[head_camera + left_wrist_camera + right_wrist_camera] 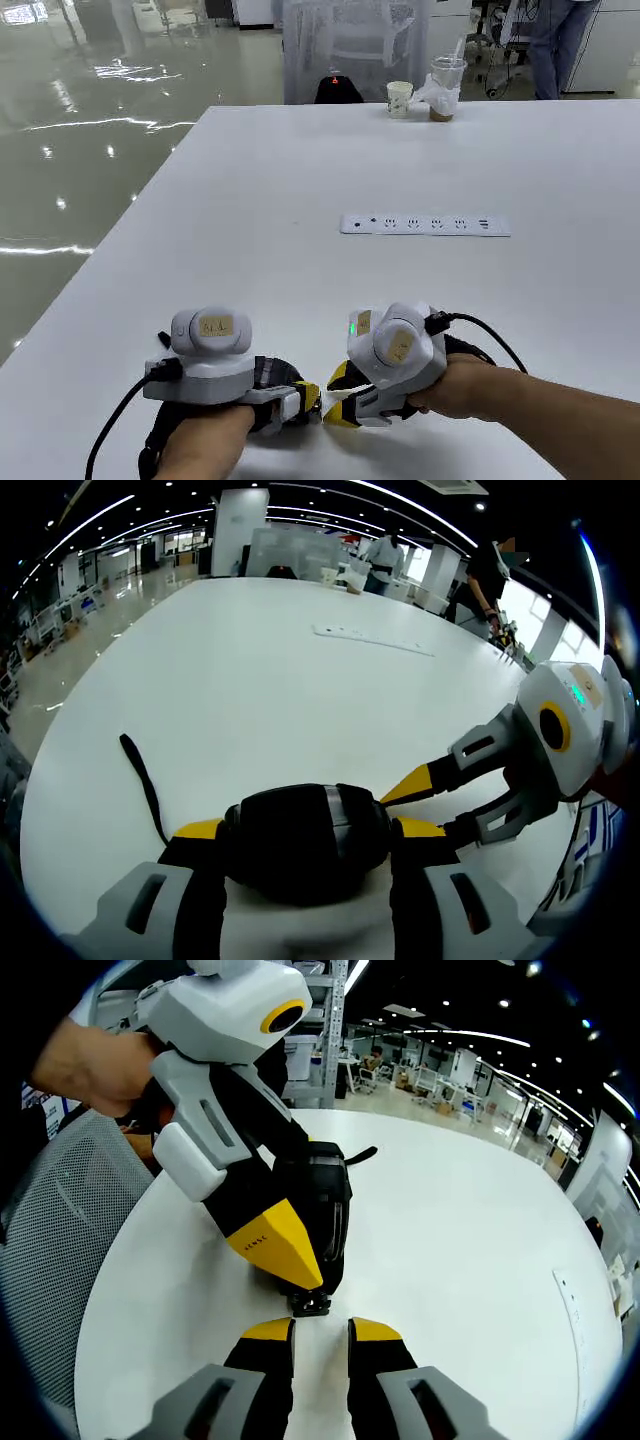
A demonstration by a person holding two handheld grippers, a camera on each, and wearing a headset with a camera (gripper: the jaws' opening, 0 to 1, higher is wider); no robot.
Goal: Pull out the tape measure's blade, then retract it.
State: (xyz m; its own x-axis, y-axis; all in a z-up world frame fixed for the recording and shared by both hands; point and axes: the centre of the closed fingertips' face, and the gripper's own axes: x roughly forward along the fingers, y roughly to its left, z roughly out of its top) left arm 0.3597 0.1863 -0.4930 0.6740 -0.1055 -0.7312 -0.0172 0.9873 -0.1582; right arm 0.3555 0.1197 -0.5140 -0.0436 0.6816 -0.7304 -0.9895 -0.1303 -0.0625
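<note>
The left gripper (310,832) is clamped round the tape (318,1210); the right gripper (320,1330), jaws barely apart and empty, sits just before the tape's hook (311,1305)

Left gripper (303,398): white housing, yellow-tipped black jaws, black cable.
Right gripper (338,398): same colours, green light, tan sticker.

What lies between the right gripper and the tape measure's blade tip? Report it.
A short stretch of bare table, in the right gripper view; the right gripper sits just short of the blade tip of the tape measure.
</note>
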